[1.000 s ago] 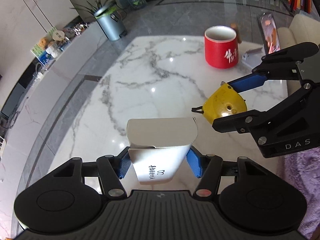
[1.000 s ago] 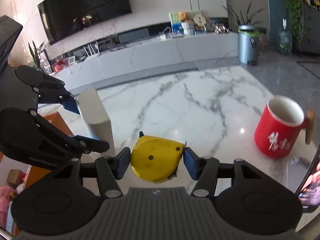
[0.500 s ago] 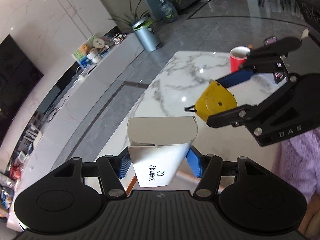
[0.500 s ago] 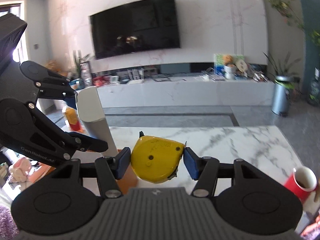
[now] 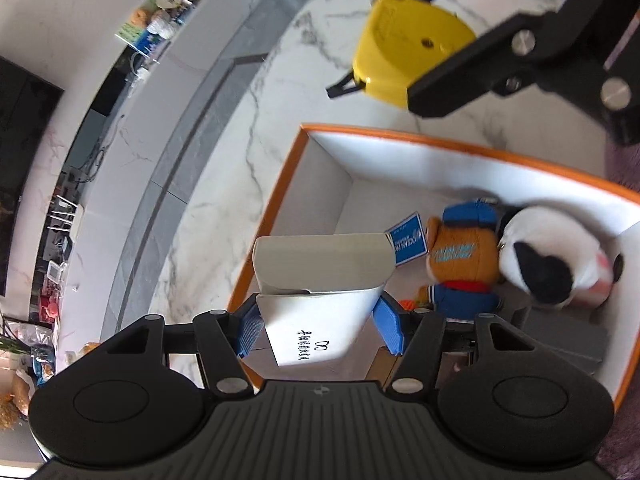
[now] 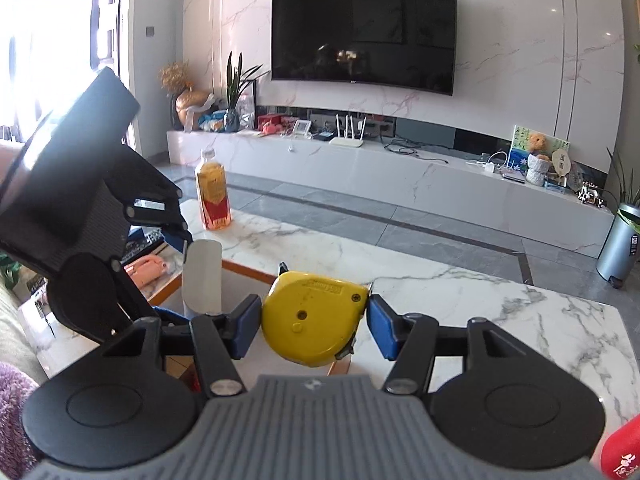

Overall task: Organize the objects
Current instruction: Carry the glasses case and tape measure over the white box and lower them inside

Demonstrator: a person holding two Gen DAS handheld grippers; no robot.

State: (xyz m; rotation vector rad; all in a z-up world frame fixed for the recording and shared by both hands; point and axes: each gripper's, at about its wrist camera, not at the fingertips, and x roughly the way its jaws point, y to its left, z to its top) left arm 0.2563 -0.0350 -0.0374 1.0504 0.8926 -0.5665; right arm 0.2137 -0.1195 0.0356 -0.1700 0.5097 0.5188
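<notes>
Two grippers are each carrying something over the marble table [image 5: 224,208]. The left gripper [image 5: 318,326] is clamping a small white carton [image 5: 320,280] between its blue pads, printed face towards the camera, and it is hanging over the near-left corner of an orange-rimmed box [image 5: 460,146] with white inner walls. Inside that box a plush bear in a blue cap [image 5: 460,256] is lying beside a black-and-white plush toy [image 5: 548,256] (the two are touching), with a blue tag [image 5: 408,242] sticking out next to the bear's head. The right gripper [image 6: 312,322] is gripping a yellow tape measure [image 6: 314,316] by its sides, holding it in the air above the tabletop just beyond the box's far rim; in the left wrist view that tape measure [image 5: 408,54] is sitting high in the picture, past the orange edge. Farther along the table a bottle of orange drink [image 6: 213,192] is standing upright, and a red mug [image 6: 622,454] is peeking in at the lower right corner.
</notes>
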